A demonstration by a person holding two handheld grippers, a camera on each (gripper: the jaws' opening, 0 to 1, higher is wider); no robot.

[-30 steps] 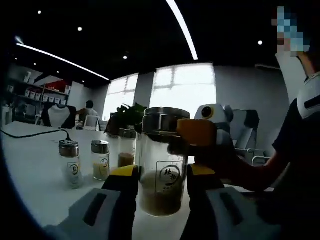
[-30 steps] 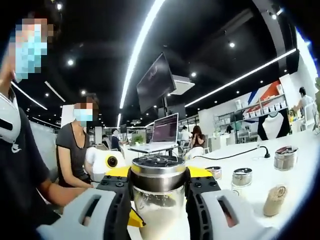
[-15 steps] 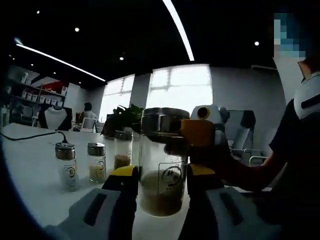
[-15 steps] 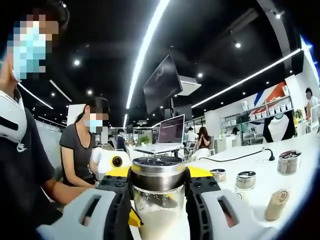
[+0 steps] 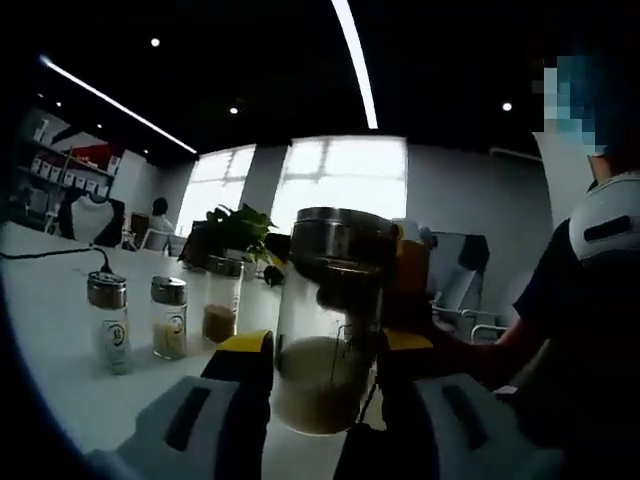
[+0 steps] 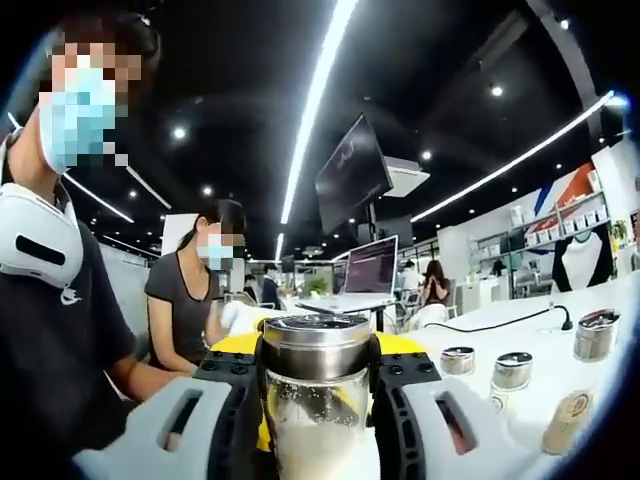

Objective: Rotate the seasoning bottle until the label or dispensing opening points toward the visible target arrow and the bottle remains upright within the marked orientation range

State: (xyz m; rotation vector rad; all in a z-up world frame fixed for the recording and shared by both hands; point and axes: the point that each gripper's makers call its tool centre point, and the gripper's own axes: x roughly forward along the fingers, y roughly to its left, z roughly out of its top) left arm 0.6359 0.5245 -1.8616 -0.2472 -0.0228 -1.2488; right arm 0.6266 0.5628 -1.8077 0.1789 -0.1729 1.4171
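Seasoning bottle (image 5: 330,320) is sitting between the jaws of the left hand-held gripper (image 5: 322,375), glass body clamped low, steel cap (image 5: 340,232) rising above the jaw tips. In the right gripper view the right hand-held gripper (image 6: 316,385) is pinching the same bottle (image 6: 316,400) just under its cap (image 6: 316,345), so both are closed on it, one low, one high. Bottle is reading upright, pale seasoning settled in the lower half. Label is not legible in the left gripper view now, and no target arrow is showing, so how far the turn has got cannot be told.

To do the turn well, judgement is: one grip should be steadying while the other twists about the bottle's own axis, slowly, with no sideways pull, so contents and base are staying level.

Room: bench (image 5: 60,370) is lying open to the left of the left hand-held gripper, three small shakers (image 5: 165,317) standing well apart there, beyond the jaw. Right of the right hand-held gripper, more shakers (image 6: 512,370) are near the bench's far side, clear of the turn. Person's torso is close on the other side.
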